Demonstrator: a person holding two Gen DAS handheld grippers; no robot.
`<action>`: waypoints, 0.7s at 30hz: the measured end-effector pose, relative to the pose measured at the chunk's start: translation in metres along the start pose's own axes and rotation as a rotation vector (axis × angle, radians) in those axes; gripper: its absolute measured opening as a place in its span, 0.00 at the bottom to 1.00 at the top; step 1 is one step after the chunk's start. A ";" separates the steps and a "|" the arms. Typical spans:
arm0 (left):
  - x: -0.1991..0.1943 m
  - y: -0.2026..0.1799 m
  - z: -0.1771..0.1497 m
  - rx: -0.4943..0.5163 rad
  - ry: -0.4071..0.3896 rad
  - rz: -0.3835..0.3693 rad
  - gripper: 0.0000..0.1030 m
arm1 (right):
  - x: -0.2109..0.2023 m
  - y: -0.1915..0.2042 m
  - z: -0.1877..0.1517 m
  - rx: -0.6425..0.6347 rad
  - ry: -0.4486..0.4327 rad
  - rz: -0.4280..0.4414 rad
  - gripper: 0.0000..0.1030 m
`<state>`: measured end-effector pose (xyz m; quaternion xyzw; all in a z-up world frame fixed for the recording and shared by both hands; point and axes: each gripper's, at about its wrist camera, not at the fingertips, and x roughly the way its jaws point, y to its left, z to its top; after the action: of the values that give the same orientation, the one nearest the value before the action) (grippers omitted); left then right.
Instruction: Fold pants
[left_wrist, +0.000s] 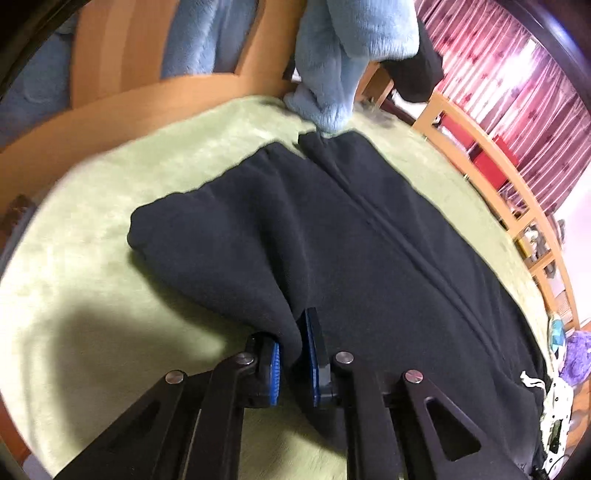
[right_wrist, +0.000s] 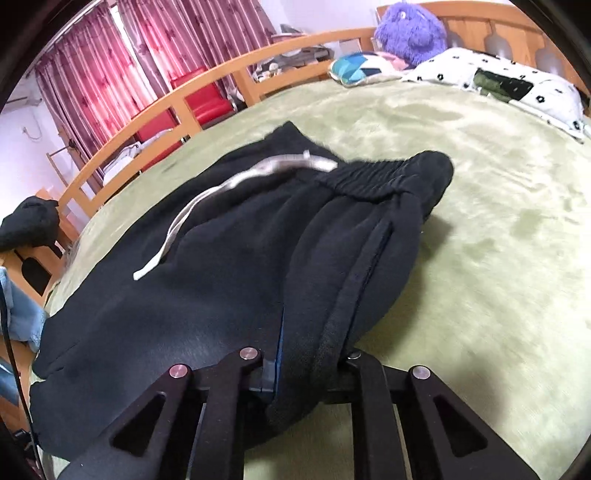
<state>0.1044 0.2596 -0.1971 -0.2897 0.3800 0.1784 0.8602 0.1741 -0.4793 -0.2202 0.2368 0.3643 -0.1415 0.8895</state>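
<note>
Black fleece pants (left_wrist: 369, 236) lie spread on a green blanket (left_wrist: 110, 229) covering a bed. In the left wrist view my left gripper (left_wrist: 293, 354) is shut on a pinch of the near leg edge, and the cloth rises in a fold toward its blue pads. In the right wrist view the pants (right_wrist: 184, 288) show their elastic waistband (right_wrist: 373, 177) and a white drawstring (right_wrist: 192, 210). My right gripper (right_wrist: 295, 354) is shut on the near side seam by the waist, with thick cloth bunched between the fingers.
A light blue fleece garment (left_wrist: 343, 55) hangs over the wooden footboard (left_wrist: 122, 92). A wooden side rail (right_wrist: 166, 107) runs along the far side, with red curtains (right_wrist: 122, 55) behind. A purple plush toy (right_wrist: 410, 29) and a patterned pillow (right_wrist: 498, 77) lie at the head of the bed.
</note>
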 end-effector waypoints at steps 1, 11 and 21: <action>-0.007 0.003 -0.001 0.007 -0.005 0.000 0.11 | -0.008 -0.001 -0.003 0.000 -0.006 -0.005 0.12; -0.037 0.041 -0.015 0.005 0.030 0.005 0.11 | -0.071 -0.017 -0.039 -0.022 0.016 -0.014 0.11; -0.030 0.053 -0.030 -0.010 0.082 0.060 0.56 | -0.061 -0.035 -0.058 -0.003 0.123 0.006 0.39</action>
<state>0.0408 0.2787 -0.2099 -0.2895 0.4224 0.1942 0.8367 0.0827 -0.4736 -0.2237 0.2447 0.4176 -0.1235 0.8663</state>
